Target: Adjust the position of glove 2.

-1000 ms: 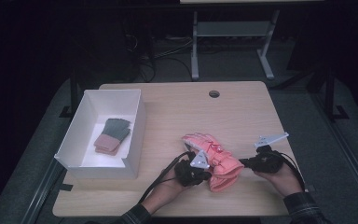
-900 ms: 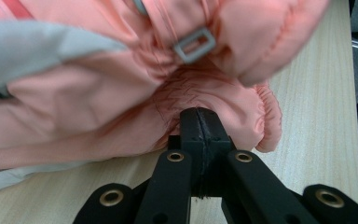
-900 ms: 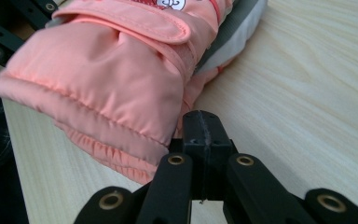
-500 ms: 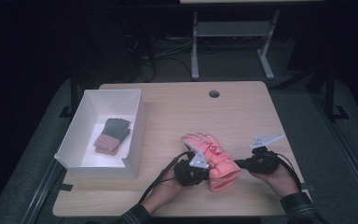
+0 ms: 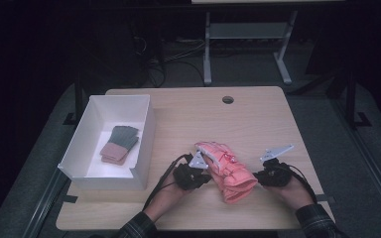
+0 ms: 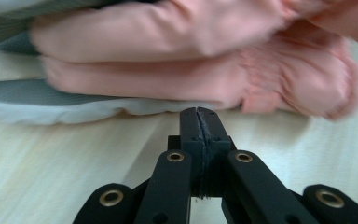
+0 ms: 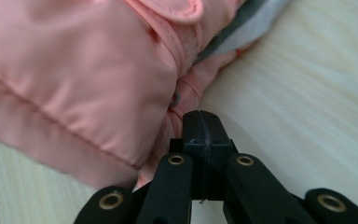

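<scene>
With both sets of tongs pressed together and pinching nothing, left gripper [image 5: 200, 174] and right gripper [image 5: 264, 176] flanking the pink padded gloves [image 5: 225, 168] near the table's [image 5: 258, 114] front edge, I'd part them before gripping a cuff.

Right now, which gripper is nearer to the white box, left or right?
Left. The left gripper sits between the white box and the pink gloves; the right gripper is on the gloves' far side.

Tabletop [image 5: 258, 119] behind pink gloves [image 5: 225, 168] bare; white box [image 5: 141, 148] blocks left.
</scene>
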### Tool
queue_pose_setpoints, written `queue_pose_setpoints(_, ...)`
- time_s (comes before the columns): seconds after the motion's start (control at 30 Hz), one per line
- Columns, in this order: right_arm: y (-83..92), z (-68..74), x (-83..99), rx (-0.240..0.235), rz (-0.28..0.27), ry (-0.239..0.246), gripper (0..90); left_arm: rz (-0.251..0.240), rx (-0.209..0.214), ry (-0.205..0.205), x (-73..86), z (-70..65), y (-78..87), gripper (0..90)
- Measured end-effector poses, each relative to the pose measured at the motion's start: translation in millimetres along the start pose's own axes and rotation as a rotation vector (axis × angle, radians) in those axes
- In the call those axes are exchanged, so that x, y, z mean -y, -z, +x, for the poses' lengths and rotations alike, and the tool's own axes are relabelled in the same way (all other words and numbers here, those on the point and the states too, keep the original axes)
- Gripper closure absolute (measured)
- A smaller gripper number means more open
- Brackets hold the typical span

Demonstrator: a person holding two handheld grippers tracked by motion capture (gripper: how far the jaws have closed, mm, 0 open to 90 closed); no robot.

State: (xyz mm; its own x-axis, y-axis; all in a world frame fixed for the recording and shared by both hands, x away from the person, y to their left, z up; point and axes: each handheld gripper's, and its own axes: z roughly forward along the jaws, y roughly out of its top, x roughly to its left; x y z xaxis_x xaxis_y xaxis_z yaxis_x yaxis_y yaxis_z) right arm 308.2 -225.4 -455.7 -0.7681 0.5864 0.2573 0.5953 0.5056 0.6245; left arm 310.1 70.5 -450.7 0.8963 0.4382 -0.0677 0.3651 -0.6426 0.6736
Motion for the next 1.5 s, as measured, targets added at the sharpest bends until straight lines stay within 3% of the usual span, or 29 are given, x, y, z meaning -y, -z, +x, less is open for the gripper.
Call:
queue_pose_setpoints(0.23, -12.2, 16.3, -5.6, -0.045, 0.009, 0.055, 90.0, -0.006, 0.006, 0.05, 1.8, 15.4, -1.6, 89.4)
queue_pose_setpoints(0.3, -15.8, 22.2, -7.9, -0.056, 0.014, 0.064, 90.0, 0.011, -0.001, 0.034, 0.6, 19.5, -2.2, 89.4)
queue_pose_setpoints(0.47, -26.0, 36.5, -13.7, -0.085, 0.014, 0.1, 90.0, 0.0, -0.006, 0.029, -2.1, 30.9, -3.1, 89.4)
queue_pose_setpoints(0.67, -40.6, 53.9, -21.5, -0.112, 0.009, 0.13, 90.0, -0.027, 0.019, 0.077, -5.9, 44.2, -7.7, 89.5)
queue_pose_setpoints(0.8, -48.0, 62.5, -25.5, -0.12, 0.014, 0.158, 90.0, -0.027, 0.037, 0.086, -8.6, 49.9, -9.8, 89.5)
queue_pose_setpoints(0.87, -47.9, 63.4, -26.3, -0.126, 0.013, 0.147, 90.0, -0.026, 0.035, 0.081, -9.0, 50.9, -10.3, 89.5)
queue_pose_setpoints(1.07, -25.7, 54.9, -22.9, -0.067, 0.004, 0.124, 90.0, -0.053, 0.01, 0.109, -10.2, 55.8, 3.4, 89.5)
queue_pose_setpoints(1.27, 5.7, 46.3, -29.2, -0.013, -0.121, 0.093, 90.0, -0.09, -0.004, 0.135, -16.0, 62.1, 26.8, 88.0)
queue_pose_setpoints(1.5, 9.8, 40.3, -46.6, 0.056, -0.215, 0.084, 90.0, -0.108, -0.019, 0.123, -23.3, 63.3, 39.7, 86.0)
